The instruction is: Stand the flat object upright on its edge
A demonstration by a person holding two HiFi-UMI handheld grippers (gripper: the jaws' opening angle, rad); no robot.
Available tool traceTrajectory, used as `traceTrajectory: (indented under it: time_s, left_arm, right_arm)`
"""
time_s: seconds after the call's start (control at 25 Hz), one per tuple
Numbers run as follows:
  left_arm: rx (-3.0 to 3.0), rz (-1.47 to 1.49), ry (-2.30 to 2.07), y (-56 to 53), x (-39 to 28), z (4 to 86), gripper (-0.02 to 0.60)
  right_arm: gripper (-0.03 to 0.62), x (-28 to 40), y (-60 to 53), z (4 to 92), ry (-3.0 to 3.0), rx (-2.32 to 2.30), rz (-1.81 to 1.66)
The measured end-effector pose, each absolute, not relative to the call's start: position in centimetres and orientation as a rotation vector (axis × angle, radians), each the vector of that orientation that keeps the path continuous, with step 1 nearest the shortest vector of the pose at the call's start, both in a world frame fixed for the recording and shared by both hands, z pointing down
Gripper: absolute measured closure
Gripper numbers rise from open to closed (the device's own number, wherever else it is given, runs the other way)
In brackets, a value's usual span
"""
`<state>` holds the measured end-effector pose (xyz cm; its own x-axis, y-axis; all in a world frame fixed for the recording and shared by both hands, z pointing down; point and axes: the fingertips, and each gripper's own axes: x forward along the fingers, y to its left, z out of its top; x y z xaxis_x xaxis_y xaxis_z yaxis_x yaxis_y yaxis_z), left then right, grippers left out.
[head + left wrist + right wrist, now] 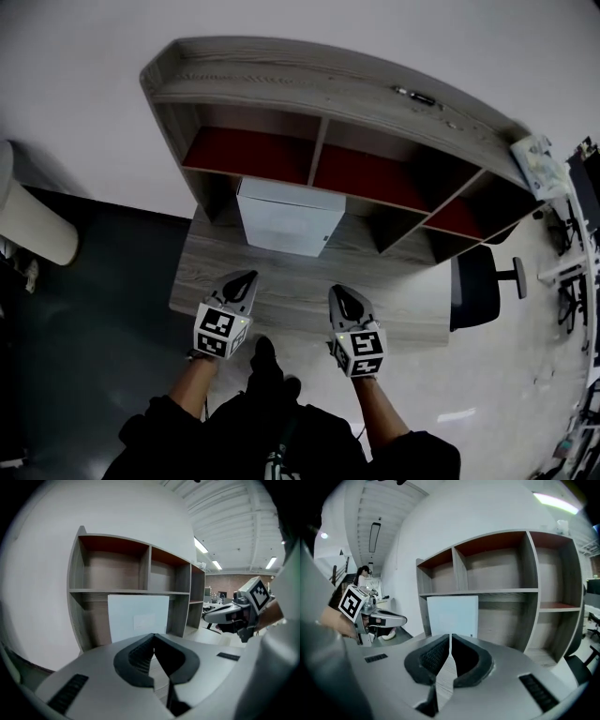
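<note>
The flat white object (289,221) stands upright on the wooden desk (281,305), right against the front of the shelf unit (319,94). It shows as a pale panel (138,616) in the left gripper view and again as the same panel (452,616) in the right gripper view. My left gripper (246,278) hovers over the desk's front left, shut and empty, a short way before the object. My right gripper (338,291) is beside it at the front right, also shut with nothing between its jaws. Neither touches the object.
The shelf unit has several open compartments with red backs. A black office chair (480,286) stands right of the desk. A white rounded thing (33,220) sits at the far left. The person's legs are at the desk's front edge.
</note>
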<state>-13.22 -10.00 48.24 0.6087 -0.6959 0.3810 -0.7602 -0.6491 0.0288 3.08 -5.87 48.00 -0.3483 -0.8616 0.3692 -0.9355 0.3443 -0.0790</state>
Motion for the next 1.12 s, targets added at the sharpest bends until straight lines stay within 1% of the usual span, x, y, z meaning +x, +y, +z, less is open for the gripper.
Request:
traceTrajectory:
  time_s: [0.2,0.48,1.12]
  left_arm:
    - [2.611,0.406,-1.235,-6.3,-12.0,47.1,0.571]
    - [2.641,0.404,-1.209,-2.7,-10.8,46.4,0.571]
    - [2.657,0.405,-1.199,1.6,-10.7,46.0,0.571]
  right_arm:
    - [0.556,3.4,-2.2,45.7,-2.397,1.655,0.355]
    - [0.557,3.7,1.1,45.0,-2.421,1.68,0.349]
    - [0.56,2.7,4.6,45.0,-2.43,1.693,0.353]
